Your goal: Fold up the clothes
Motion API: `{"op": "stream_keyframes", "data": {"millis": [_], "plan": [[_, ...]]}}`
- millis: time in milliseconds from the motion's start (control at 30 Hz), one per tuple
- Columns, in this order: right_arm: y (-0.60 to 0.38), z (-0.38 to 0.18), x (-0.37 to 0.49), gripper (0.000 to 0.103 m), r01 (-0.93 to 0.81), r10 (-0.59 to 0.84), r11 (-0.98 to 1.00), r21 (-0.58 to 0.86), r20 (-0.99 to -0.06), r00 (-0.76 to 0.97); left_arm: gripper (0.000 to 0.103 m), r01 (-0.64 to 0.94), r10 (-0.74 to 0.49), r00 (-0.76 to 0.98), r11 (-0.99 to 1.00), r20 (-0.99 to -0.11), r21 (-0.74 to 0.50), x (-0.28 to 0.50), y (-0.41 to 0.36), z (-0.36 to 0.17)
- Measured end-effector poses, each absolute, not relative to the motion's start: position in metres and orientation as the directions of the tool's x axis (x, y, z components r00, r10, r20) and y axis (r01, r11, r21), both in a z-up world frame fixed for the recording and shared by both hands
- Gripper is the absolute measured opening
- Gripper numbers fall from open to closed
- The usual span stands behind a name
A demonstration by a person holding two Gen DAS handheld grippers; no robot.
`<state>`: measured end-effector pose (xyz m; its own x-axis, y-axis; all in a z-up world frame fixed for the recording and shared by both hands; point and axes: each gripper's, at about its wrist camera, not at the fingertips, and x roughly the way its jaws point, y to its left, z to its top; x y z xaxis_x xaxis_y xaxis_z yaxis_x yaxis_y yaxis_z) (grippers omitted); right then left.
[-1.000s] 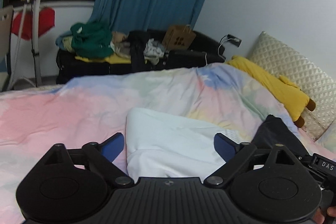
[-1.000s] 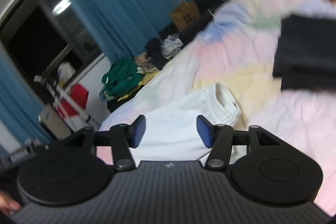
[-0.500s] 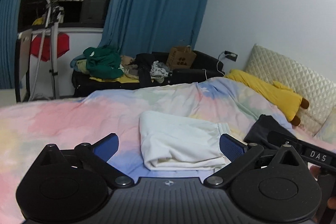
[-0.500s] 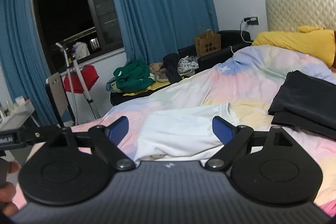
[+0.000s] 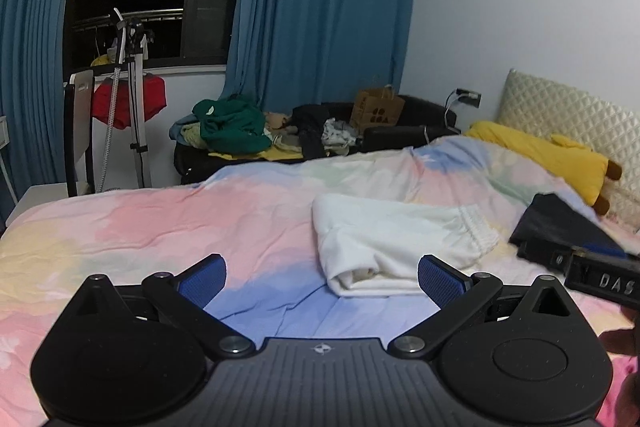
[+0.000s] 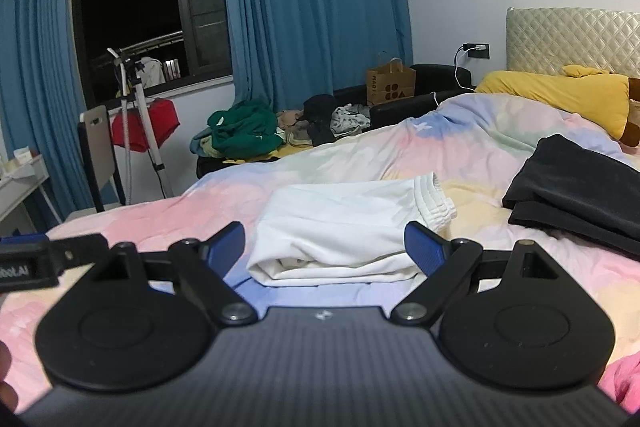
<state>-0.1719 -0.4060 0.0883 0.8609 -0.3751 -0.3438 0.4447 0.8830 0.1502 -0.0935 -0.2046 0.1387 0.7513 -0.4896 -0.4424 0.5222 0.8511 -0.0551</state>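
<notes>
Since the earlier frames I have drawn both grippers back from the white garment (image 5: 396, 243); it now sits further out ahead of the fingers in both wrist views, and the right gripper's (image 6: 324, 247) view has levelled out from its tilt. Its jaws went from a narrow gap to wide.

Left gripper (image 5: 322, 277): jaws wide, nothing between the blue pads, held over the bedspread (image 5: 160, 219). Right gripper: jaws wide, nothing gripped; the garment shows beyond the gap, not touched.

White garment: folded into a thick, roughly rectangular bundle, layered edges facing me, ribbed elastic band at its right end. It lies flat on the pastel bedspread, near the middle of the bed.

Black folded garment (image 6: 576, 195) lies to the right of the white one, apart from it, on the same bedspread. Yellow plush toy (image 6: 560, 95) lies against the quilted headboard (image 6: 572, 35).

Containers: a brown paper bag (image 6: 390, 85) stands on the dark couch (image 5: 404, 137) past the bed; contents not visible. The couch carries a loose heap of clothes, with a green garment (image 6: 242, 131) on top at the left.
</notes>
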Motion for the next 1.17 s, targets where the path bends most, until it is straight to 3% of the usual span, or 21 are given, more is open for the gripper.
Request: {"op": "stream_keyframes", "data": {"millis": [200, 1167], "plan": [[-0.402, 0.069, -0.165, 0.088, 0.469, -0.391, 0.871, 0.144, -0.373, 0.841, 0.103, 0.525, -0.474, 0.728, 0.85, -0.495, -0.042, -0.085, -0.21, 0.114], [-0.392, 0.034, -0.163, 0.088, 0.481, -0.401, 0.869, 0.121, -0.398, 0.825, 0.103, 0.509, -0.446, 0.709, 0.86, -0.546, -0.041, -0.071, -0.208, 0.081]]}}
